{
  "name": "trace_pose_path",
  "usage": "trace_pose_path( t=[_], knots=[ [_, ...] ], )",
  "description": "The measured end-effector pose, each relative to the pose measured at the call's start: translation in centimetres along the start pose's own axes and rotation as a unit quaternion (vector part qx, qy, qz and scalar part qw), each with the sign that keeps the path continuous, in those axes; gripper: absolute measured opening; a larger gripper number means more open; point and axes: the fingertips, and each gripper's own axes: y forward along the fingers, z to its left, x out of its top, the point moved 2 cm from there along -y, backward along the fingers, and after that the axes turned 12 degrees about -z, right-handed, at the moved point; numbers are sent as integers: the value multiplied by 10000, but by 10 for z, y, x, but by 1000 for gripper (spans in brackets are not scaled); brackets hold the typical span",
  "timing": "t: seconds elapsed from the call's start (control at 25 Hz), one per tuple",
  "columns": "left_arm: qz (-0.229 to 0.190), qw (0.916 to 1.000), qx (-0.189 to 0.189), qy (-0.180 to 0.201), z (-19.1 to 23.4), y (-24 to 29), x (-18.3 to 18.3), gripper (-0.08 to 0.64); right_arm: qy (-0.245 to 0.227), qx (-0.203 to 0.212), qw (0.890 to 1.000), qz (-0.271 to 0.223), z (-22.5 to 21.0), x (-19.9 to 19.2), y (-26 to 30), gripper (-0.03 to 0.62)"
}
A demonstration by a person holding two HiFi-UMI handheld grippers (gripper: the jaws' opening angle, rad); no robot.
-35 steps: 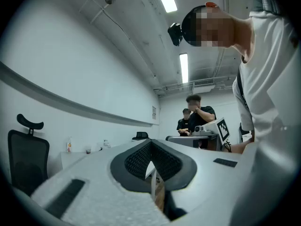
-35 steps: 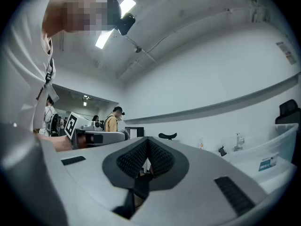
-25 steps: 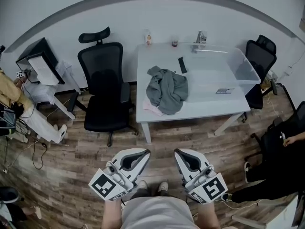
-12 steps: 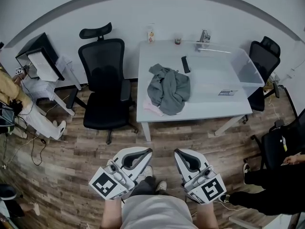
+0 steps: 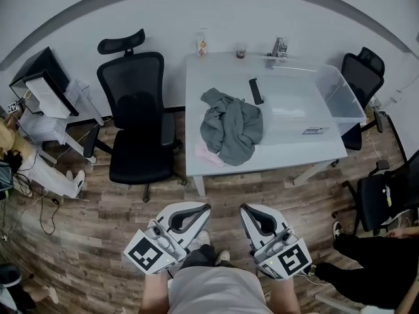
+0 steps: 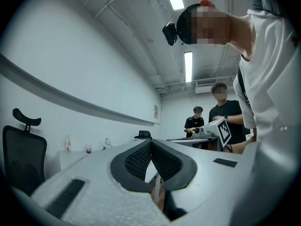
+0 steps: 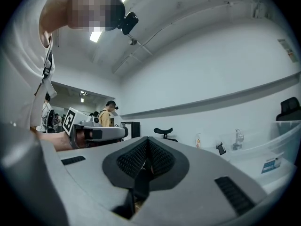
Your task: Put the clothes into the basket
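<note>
grey clothes heap (image 5: 230, 124) on white table (image 5: 288, 152), front-left part, long axis pointing away from person; clear bin (image 5: 340, 90) at table's right end. straight ahead of both tongs, well apart, neither nearer. left gripper (image 5: 200, 209) & right gripper (image 5: 247, 210) clenched, empty.

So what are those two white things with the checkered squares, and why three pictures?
No robot here: a person holds a two-jaw tool in each hand, the left tool and the right tool. The marker cubes are part of them. One picture comes from a camera on the person's head, looking down; the other two ride on the tools. Both tools are shut and hold nothing. On the white table a grey garment lies over a pink garment; a clear basket stands there too.
</note>
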Motion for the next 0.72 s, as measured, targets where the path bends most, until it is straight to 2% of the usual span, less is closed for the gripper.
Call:
trace_pose_path(
  t=[0.24,0.72],
  knots=[
    [139,9997,-39,-198,34,7,-8,5,-15,-97,9999,85,-17,-11,30,3],
    [135,9989,-343,-274,93,15,-13,5,-172,-341,9990,227,-32,-26,82,4]
  ],
)
